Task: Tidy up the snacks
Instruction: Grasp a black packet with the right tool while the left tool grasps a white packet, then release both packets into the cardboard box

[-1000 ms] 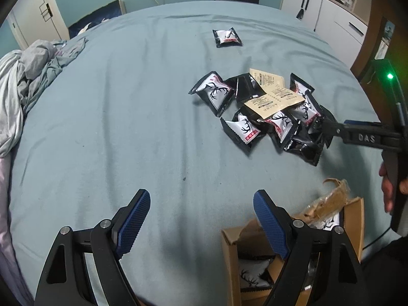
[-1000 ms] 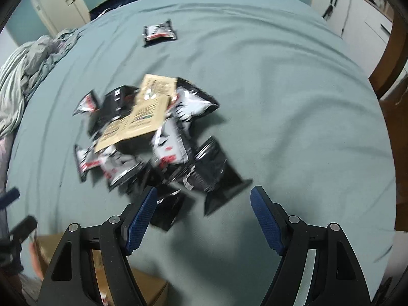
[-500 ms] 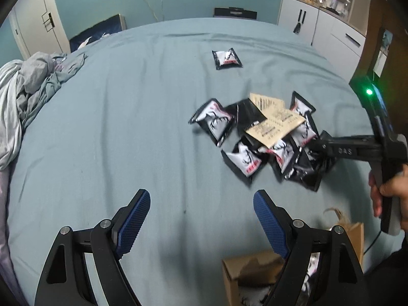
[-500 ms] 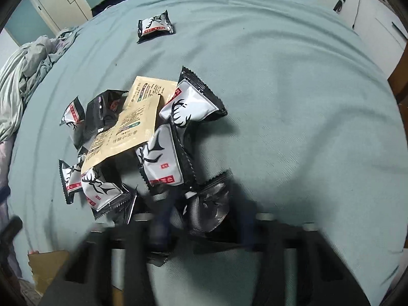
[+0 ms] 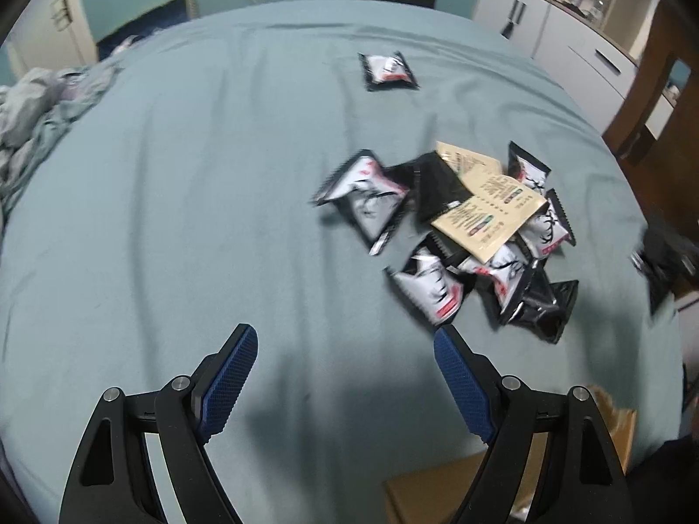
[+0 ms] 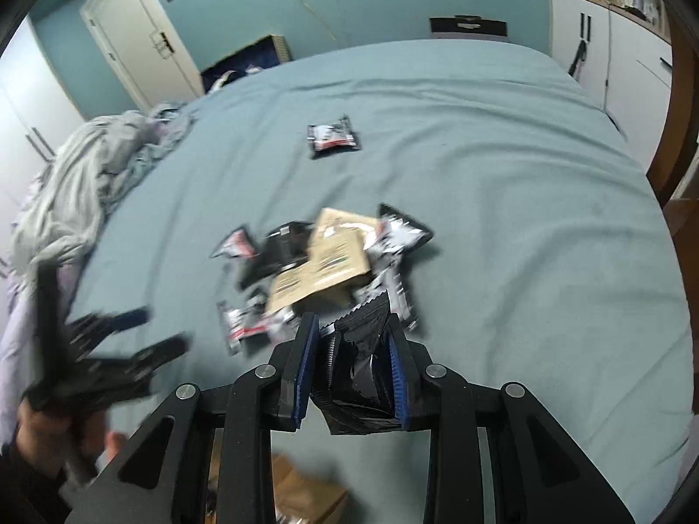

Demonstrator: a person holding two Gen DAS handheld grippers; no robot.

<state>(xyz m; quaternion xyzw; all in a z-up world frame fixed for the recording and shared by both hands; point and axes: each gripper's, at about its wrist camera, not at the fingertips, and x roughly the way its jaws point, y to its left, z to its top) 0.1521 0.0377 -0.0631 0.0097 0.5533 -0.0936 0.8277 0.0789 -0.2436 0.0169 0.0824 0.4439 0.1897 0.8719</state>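
Note:
A pile of black-and-white snack packets [image 5: 437,288] with two tan packets [image 5: 485,205] on top lies on the teal bed [image 5: 196,174]. One lone packet [image 5: 389,70] sits farther back. My left gripper [image 5: 345,334] is open and empty, hovering above bare sheet just short of the pile. My right gripper [image 6: 351,321] has its jaws closing, and its blue pads press on a crumpled black snack packet [image 6: 356,367] held clear of the pile [image 6: 314,270]. In the left wrist view the right gripper [image 5: 659,257] is a blur at the right edge.
An open cardboard box [image 5: 437,493] stands at the near edge of the bed, below both grippers. Crumpled grey bedclothes [image 6: 87,166] lie at the left. White cabinets [image 5: 568,43] and a wooden frame [image 5: 655,87] stand beyond the right side.
My right gripper went down into the pile, shut on a black packet and lifted it away. My left gripper moved forward toward the pile, so the box slid mostly out of its view.

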